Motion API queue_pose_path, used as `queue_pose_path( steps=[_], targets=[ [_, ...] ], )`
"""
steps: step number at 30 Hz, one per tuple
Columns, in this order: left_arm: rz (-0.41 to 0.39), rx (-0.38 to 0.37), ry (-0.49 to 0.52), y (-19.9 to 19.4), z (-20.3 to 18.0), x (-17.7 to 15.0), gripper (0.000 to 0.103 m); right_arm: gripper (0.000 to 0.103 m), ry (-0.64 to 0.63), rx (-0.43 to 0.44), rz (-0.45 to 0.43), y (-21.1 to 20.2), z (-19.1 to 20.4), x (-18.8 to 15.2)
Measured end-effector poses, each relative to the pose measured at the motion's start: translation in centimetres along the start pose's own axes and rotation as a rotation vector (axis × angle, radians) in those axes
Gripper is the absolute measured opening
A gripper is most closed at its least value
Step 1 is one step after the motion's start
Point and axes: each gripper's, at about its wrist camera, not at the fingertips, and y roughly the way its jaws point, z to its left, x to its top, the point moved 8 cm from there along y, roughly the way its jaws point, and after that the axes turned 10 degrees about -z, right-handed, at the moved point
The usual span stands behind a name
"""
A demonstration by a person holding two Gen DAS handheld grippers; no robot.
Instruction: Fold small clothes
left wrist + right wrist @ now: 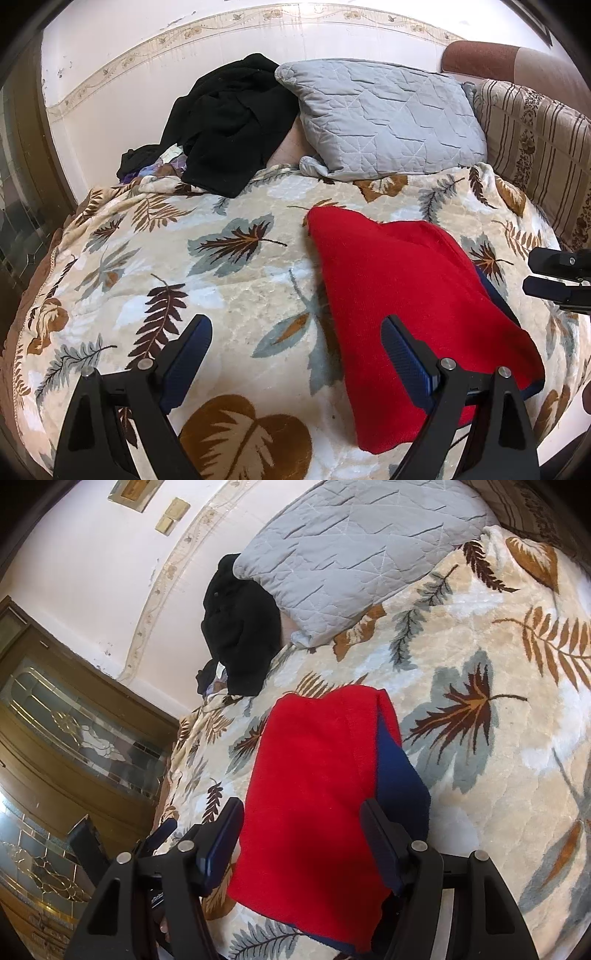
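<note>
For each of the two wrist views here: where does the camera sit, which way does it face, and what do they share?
Left wrist: behind the open left gripper, looks across the leaf-print blanket toward the grey pillow; right gripper at the edge.
Right wrist: behind the open right gripper, tilted, straddles the red garment.
Shared: red garment, blanket, pillow, black clothes.

Both wrist views close above bed, facing wall; share red garment (pixel 406 295) (pixel 314 775).
</note>
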Motion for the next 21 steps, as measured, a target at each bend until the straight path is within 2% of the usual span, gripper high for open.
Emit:
queue_pose_path(
  steps=[21],
  targets=[
    [0.008, -0.013, 0.001, 0.46, -0.53, -0.13, 0.093, 0.070, -0.006, 0.003, -0.009, -0.13, 0.09, 0.17]
  ],
)
